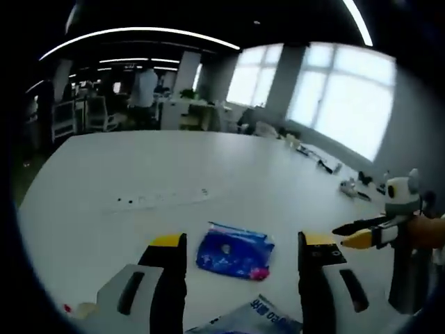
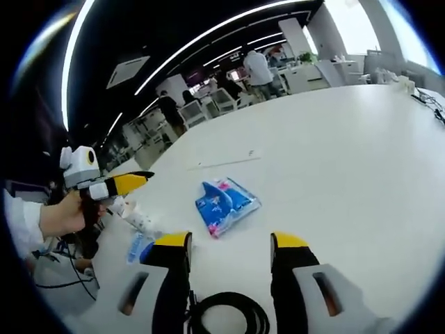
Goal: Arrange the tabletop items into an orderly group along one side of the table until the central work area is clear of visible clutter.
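Note:
A blue snack packet (image 1: pixel 234 252) with a pink corner lies flat on the white table (image 1: pixel 174 160), just ahead of my left gripper (image 1: pixel 243 241). Its yellow-tipped jaws stand wide apart with nothing held. A second blue-and-white packet (image 1: pixel 250 319) lies under that gripper at the view's bottom edge. From the right, the right gripper (image 1: pixel 356 234) comes in, held by a hand (image 1: pixel 425 233). In the right gripper view the same blue packet (image 2: pixel 226 203) lies ahead of my right gripper (image 2: pixel 229 241), which is open and empty. A black cable (image 2: pixel 226 314) coils below its jaws. The left gripper (image 2: pixel 128 182) hovers at the left.
A white tube-like item (image 2: pixel 138 218) and a bluish item (image 2: pixel 135 247) lie near the table's left edge. Cables and small gadgets (image 1: pixel 348 186) line the far right edge. A thin strip (image 1: pixel 160 200) lies mid-table. People and office chairs stand beyond the table.

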`<state>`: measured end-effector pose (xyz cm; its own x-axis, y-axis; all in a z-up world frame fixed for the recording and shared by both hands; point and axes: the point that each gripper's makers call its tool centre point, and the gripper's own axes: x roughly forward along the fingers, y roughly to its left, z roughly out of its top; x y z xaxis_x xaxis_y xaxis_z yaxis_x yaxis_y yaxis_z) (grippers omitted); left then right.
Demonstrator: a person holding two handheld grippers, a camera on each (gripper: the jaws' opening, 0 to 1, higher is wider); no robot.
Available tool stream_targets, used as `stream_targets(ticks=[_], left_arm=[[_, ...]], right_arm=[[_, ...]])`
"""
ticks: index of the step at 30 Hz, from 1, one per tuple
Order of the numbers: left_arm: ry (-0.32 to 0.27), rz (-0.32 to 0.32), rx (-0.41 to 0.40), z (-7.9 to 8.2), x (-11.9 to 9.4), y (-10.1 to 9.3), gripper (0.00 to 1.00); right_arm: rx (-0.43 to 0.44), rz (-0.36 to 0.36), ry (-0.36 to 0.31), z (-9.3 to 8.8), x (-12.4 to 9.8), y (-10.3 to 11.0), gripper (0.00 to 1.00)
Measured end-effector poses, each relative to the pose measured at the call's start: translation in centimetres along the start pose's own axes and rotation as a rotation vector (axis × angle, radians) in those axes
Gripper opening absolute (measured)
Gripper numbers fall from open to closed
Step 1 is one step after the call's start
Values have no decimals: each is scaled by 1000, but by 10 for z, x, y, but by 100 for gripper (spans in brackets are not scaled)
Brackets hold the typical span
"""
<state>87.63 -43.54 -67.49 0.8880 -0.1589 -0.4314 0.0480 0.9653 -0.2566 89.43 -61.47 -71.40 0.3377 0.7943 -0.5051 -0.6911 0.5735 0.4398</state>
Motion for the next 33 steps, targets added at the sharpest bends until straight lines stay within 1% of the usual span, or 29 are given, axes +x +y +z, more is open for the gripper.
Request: stream_targets(ticks=[3,5,7,9,12,15,18,24,25,26,28,31,33], left_arm=[[15,8,-9,0,7,7,62],[18,3,-15,1,10,7,62],[29,4,-2,-1,14,9,62],[43,4,1,-5,17,12,62],[76,11,2,-15,23,19,62],[97,9,5,-21,29,22,61],[124,2,-5,-29,34,22,61],[157,16,-32,-40,48,29,60],[187,21,-28,-45,49,30,61],[203,21,-27,-48,51,31,61],[212,34,-39,-51,54,35,61],[205,48,-105,-51,59,39,62],[222,68,-105,-55,61,43,61]], right_arm=[[4,1,0,1,5,0,44],[9,2,3,1,9,0,44],[11,0,7,0,11,-2,44],[19,-2,10,-1,15,-3,44],[32,-5,12,-1,21,-4,44],[36,-3,13,-1,26,-3,44],[35,-3,18,-1,33,-2,44],[52,-3,24,-3,46,-1,43],[53,-4,25,-4,48,-1,43],[56,-7,26,-5,51,-1,43],[73,-5,32,-8,58,1,43],[82,0,38,-10,67,5,43],[77,0,43,-12,73,8,43]])
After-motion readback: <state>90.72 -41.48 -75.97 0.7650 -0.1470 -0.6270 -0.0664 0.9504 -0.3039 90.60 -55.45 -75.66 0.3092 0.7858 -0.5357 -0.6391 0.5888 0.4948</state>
